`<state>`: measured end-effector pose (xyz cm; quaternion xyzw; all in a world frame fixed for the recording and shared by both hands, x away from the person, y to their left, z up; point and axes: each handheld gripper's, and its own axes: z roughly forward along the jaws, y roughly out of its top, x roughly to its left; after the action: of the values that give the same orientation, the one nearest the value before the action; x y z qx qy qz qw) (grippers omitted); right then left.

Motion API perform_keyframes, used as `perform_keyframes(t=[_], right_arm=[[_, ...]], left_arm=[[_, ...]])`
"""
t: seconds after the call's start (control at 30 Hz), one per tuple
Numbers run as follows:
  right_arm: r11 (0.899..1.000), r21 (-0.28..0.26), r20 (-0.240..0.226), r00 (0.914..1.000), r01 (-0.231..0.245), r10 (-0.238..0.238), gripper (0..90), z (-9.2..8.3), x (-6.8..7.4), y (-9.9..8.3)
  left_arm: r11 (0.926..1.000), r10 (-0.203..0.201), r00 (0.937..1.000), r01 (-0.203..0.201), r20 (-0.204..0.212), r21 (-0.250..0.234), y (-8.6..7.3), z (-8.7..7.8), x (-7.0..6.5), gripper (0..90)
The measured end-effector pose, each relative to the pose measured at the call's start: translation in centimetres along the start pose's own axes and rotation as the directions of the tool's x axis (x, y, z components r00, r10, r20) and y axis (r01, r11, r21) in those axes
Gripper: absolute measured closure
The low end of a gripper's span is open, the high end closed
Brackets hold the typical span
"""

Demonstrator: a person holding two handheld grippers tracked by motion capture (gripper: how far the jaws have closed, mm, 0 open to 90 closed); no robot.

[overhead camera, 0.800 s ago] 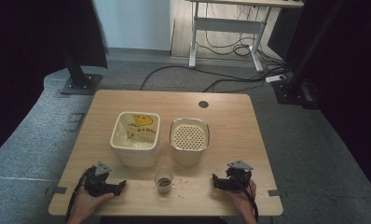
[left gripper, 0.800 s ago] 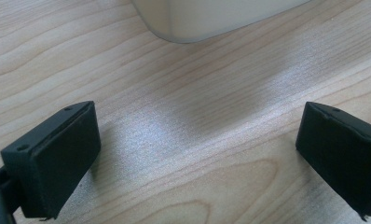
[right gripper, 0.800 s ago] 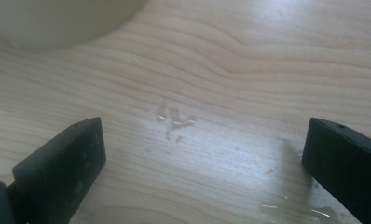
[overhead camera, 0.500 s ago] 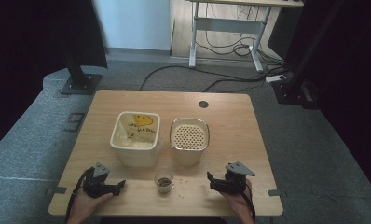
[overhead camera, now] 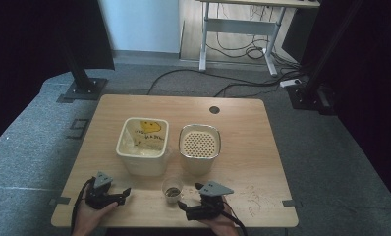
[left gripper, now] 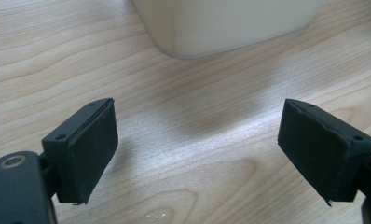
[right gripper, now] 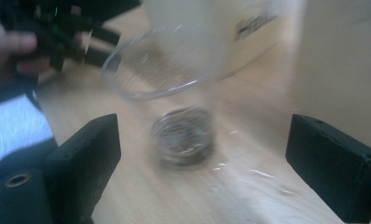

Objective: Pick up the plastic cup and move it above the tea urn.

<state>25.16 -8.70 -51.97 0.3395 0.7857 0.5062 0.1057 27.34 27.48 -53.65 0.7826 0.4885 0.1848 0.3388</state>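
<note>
The scene is looked down on from above the near edge of the wooden table (overhead camera: pixel 262 147), facing forward, so that the whole top and the floor beyond are taken in; the clear cup (overhead camera: pixel 172 188) is seen small, near the front edge. The left gripper view is taken low over the table (left gripper: pixel 183 140), left of the cup, facing the base of the cream tub (left gripper: pixel 230 23) close ahead. The right gripper view is taken from just right of the cup (right gripper: pixel 174 102), at close range and blurred, facing leftward across it. The cup, tub and table are shared with the high view.
</note>
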Motion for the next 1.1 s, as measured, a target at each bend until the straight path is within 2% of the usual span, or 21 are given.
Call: perform_keyframes(t=[0.1, 0.13, 0.23, 0.3, 0.4, 0.5, 0.57, 0.6, 0.63, 0.77, 0.83, 0.87, 0.93, 1.1], right_arm=[[1.0, 0.018, -0.022, 0.9997, 0.007, -0.006, 12.2, 2.2, 0.8, 0.2], [1.0, 0.018, -0.022, 0.9997, 0.007, -0.006, 12.2, 2.2, 0.8, 0.2], [1.0, 0.026, -0.007, 1.0, 0.005, -0.005, 14.4, 4.2, 1.3, 0.8], [1.0, 0.02, 0.007, 0.9998, 0.017, -0.017, 21.3, 5.1, 1.6, 1.0], [0.999, -0.014, 0.014, 0.9989, 0.046, -0.045, 31.1, 5.6, 1.6, 1.2], [0.999, -0.017, 0.003, 0.9989, 0.047, -0.047, 32.3, 5.4, 1.4, 1.1], [0.999, -0.035, 0.015, 0.9992, 0.039, -0.038, 33.1, 4.9, 1.1, 1.0], [0.998, -0.064, 0.022, 0.9993, 0.031, -0.029, 33.6, 3.7, 0.7, 1.3], [0.998, -0.064, 0.022, 0.9993, 0.031, -0.029, 33.6, 3.7, 0.7, 1.3], [0.989, -0.144, 0.067, 0.9977, 0.02, -0.01, 34.5, 0.1, -0.6, 2.4], [0.985, -0.17, 0.122, 0.9925, 0.011, 0.01, 34.7, -1.5, -1.4, 3.1], [0.979, -0.206, 0.147, 0.9881, -0.015, 0.046, 35.1, -3.2, -2.2, 3.5], [0.976, -0.217, 0.154, 0.9866, -0.019, 0.054, 35.2, -3.7, -2.5, 3.7], [0.964, -0.265, 0.207, 0.9762, -0.006, 0.063, 35.9, -7.3, -4.2, 5.0]], left_arm=[[1.0, 0.008, 1.0, -0.008, 0.002, 0.005, 0.0, 0.0, -0.1, 12.8], [1.0, 0.008, 1.0, -0.008, 0.002, 0.005, 0.0, 0.0, -0.1, 13.0], [1.0, 0.001, 1.0, -0.001, 0.0, 0.003, -0.1, -0.1, 0.0, 13.8], [1.0, -0.001, 1.0, 0.001, -0.001, 0.005, -0.1, -0.1, 0.2, 14.1], [1.0, -0.007, 1.0, 0.007, -0.001, 0.001, -0.2, -0.1, 0.3, 14.3], [1.0, -0.003, 1.0, 0.003, 0.0, 0.001, -0.2, -0.2, 0.3, 14.4], [1.0, -0.001, 1.0, 0.001, 0.004, 0.004, -0.2, -0.1, 0.2, 14.4], [1.0, 0.001, 1.0, -0.001, 0.006, 0.007, -0.2, -0.1, 0.2, 14.4], [1.0, 0.001, 1.0, -0.001, 0.006, 0.007, -0.2, -0.1, 0.2, 14.4], [0.9999, -0.008, 0.9999, 0.008, 0.01, 0.007, -0.2, -0.1, 0.3, 14.5], [0.9998, -0.017, 0.9997, 0.017, 0.016, 0.008, -0.1, -0.1, 0.5, 14.6], [0.9996, -0.025, 0.9994, 0.025, 0.023, 0.009, -0.2, -0.1, 0.6, 14.6], [0.9996, -0.025, 0.9994, 0.025, 0.024, 0.011, -0.2, -0.1, 0.7, 14.6], [0.9996, -0.024, 0.9994, 0.023, 0.026, 0.016, -0.3, 0.0, 0.6, 14.6]])
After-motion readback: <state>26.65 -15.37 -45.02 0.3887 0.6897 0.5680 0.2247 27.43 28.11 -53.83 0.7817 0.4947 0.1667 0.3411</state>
